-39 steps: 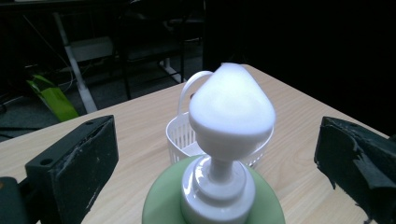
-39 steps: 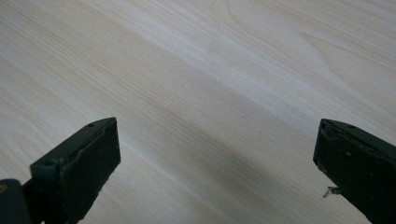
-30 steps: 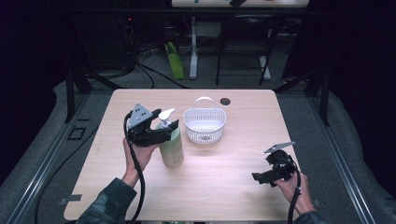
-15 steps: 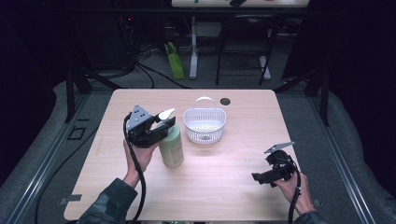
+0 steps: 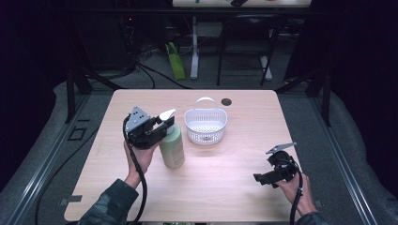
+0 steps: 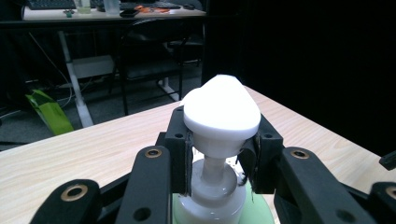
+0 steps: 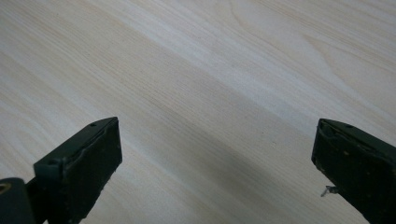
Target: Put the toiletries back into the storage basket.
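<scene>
Left of centre in the high view, the pale green plastic pump bottle with a white dispenser head (image 5: 172, 145) stood upright on the light wood-grain table (image 5: 234, 187), just left of the white perforated plastic basket with a hoop handle (image 5: 205, 125) and apart from it. The left gripper (image 5: 162, 127) came at the bottle from the left of the frame and met it high up, at the pump. In the left gripper view its two black jaws were closed in on the narrow white neck under the broad pump head (image 6: 222, 109), one jaw on each side. That hold looked chosen with reason: the collar sits under the overhanging head, so the bottle would hang from it rather than slip, and the smooth, rounded body below would probably be harder to pinch. The basket's open top faced upward beside the bottle, which suggested it as the likely place for the bottle to go.

At the lower right of the high view the right gripper (image 5: 276, 171) rested low over bare table, well apart from bottle and basket. The right gripper view showed its jaws spread wide with nothing between them but wood grain, seemingly parked out of the way.

No brand, label or writing could be read on the bottle, basket or grippers.
</scene>
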### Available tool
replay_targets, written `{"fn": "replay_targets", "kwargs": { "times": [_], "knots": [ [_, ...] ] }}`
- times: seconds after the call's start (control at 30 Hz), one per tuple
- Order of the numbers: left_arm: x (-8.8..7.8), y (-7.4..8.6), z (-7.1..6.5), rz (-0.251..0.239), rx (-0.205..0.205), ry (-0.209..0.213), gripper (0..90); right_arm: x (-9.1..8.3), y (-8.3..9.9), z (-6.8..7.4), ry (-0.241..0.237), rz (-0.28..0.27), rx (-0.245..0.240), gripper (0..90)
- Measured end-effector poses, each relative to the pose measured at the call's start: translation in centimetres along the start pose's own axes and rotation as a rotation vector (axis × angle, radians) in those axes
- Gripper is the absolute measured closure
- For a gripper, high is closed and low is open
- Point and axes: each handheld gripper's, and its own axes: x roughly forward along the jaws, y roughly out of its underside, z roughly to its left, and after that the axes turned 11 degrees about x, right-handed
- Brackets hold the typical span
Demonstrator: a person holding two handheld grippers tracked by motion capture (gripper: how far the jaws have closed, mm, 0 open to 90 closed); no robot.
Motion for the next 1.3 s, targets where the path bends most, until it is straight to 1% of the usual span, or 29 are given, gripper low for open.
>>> {"fn": "replay_targets", "kwargs": {
  "times": [0.23,0.33,0.37,0.4,0.5,0.63,0.73,0.83,1.0,1.1,1.17,1.23,1.3],
  "knots": [
    [-0.2,-0.1,0.1,0.005,0.009,-0.001,67.2,-0.1,0.0,0.1,0.001,-0.003,0.005,1.3],
    [-0.4,-0.4,0.2,0.002,0.016,0.011,67.2,0.0,0.0,0.0,-0.001,0.002,-0.004,1.3],
    [-0.5,-0.5,0.2,0.004,0.020,0.010,67.2,0.0,0.0,0.0,-0.003,0.002,-0.004,1.3],
    [-0.5,-0.6,0.2,0.000,0.016,0.010,67.2,0.0,0.0,0.0,-0.003,0.001,-0.003,1.3],
    [-0.8,-0.8,0.4,0.005,0.030,0.012,67.2,0.0,0.0,0.0,-0.004,0.000,0.000,1.3],
    [-1.0,-1.2,0.5,0.002,0.036,0.015,67.2,-0.1,0.0,0.1,-0.003,-0.002,0.000,1.3],
    [-1.2,-1.4,0.5,0.003,0.041,0.018,67.2,-0.1,0.0,0.1,-0.001,-0.002,-0.005,1.3],
    [-1.4,-1.7,0.7,-0.001,0.047,0.036,67.2,0.0,0.0,0.1,-0.005,0.000,-0.001,1.4],
    [-1.2,-1.9,0.9,0.007,0.054,0.049,67.2,0.1,0.1,-0.1,-0.001,0.006,0.000,1.4],
    [-1.2,-1.9,1.0,0.010,0.057,0.051,67.2,0.0,0.1,0.1,-0.002,0.003,-0.002,1.5],
    [-1.3,-2.1,1.1,0.008,0.060,0.055,67.2,0.0,0.0,0.2,0.002,-0.002,-0.011,1.6],
    [-1.4,-2.3,1.3,-0.003,0.053,0.059,67.2,0.0,0.0,0.1,0.004,-0.003,-0.012,1.7],
    [-1.5,-2.5,1.4,-0.009,0.055,0.064,67.3,0.1,0.1,0.1,0.001,0.000,-0.004,1.6]
  ]
}}
